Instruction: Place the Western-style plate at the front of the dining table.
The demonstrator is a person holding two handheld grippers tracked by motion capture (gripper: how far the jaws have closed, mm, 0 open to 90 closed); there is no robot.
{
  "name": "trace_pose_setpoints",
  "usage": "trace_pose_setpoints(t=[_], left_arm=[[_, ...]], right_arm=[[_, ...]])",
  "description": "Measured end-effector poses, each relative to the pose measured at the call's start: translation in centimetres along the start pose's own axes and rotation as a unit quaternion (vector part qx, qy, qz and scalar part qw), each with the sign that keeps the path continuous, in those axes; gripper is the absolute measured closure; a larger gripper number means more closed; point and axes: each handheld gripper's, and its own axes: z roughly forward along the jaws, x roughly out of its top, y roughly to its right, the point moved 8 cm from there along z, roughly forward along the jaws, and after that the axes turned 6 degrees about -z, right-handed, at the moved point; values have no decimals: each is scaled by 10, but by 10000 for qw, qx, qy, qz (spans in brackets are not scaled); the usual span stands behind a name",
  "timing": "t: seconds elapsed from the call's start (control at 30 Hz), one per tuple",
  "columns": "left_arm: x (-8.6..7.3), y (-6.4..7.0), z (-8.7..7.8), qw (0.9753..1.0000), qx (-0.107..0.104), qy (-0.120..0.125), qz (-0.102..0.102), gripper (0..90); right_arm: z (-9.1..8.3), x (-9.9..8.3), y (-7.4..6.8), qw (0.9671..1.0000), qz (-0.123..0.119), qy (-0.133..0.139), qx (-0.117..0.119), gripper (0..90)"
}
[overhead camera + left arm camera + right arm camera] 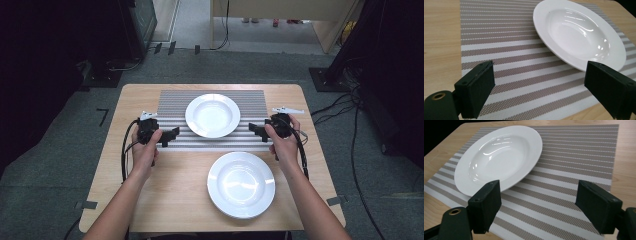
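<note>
The left gripper (172,135), its jaws wide apart and holding nothing, sits just left of the round white deep plate (212,115), not touching it. That plate lies in the middle of the grey and white striped mat (172,97), nearer than the flat round white plate (241,184) is. The right gripper (254,131), also wide apart and holding nothing, sits just right of the deep plate.
</note>
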Motion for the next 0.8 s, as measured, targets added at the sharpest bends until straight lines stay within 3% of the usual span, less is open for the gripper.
trace_pose_setpoints(t=[0.17,0.33,0.8], left_arm=[[-8,3,-19,9998,-83,75,154,94],[-21,4,-35,9996,-129,116,215,94],[-52,-6,-72,9990,44,283,357,94]], right_arm=[[-18,-9,1,9999,-139,15,-25,209],[-36,-18,0,9999,-98,83,33,211],[-75,-48,3,9997,-129,201,28,209]])
